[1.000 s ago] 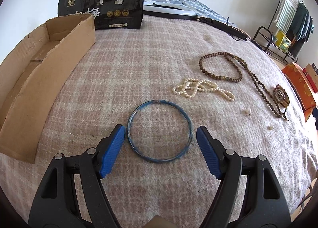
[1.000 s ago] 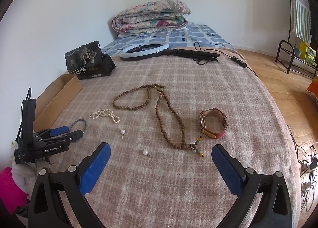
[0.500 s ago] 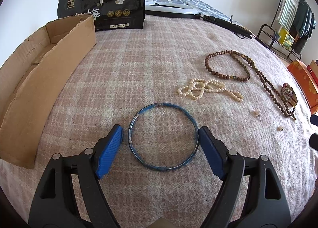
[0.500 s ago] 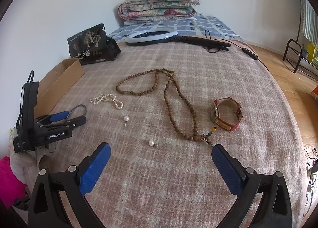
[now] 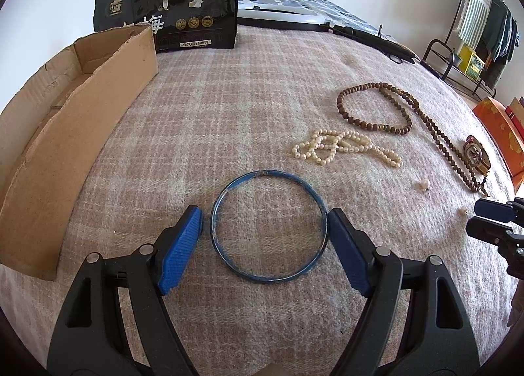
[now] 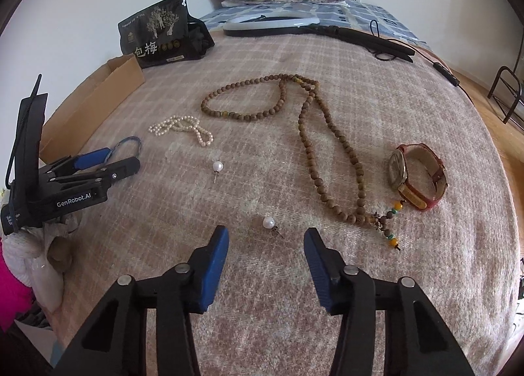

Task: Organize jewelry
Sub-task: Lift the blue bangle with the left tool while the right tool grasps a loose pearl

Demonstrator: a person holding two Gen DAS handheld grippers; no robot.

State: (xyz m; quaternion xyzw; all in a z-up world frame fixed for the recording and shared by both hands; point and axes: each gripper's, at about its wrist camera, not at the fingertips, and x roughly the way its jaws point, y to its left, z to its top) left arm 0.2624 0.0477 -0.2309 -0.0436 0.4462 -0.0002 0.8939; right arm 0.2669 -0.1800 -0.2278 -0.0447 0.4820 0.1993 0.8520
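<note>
- Plaid blanket [image 6: 344, 277] over a bed carries everything; a cardboard box [image 5: 65, 120] waits along its left edge.
- Right gripper [image 6: 266, 246], jaws just narrowed, nothing pinched: the near pearl earring [image 6: 269, 222] lies just ahead of the gap. Tiny, hard, likely to roll, so I'd pinch the pearl itself.
- Left gripper [image 5: 263, 232] is wide, straddling the blue bangle [image 5: 268, 226]; whether a pad touches the rim, I can't tell. Stiff, light, probably slick; grip across its rim.
- Farther: second earring [image 6: 217, 166], pearl strand [image 6: 183, 127], wooden beads [image 6: 327, 159], and a watch [image 6: 416, 176] toward the right edge.
</note>
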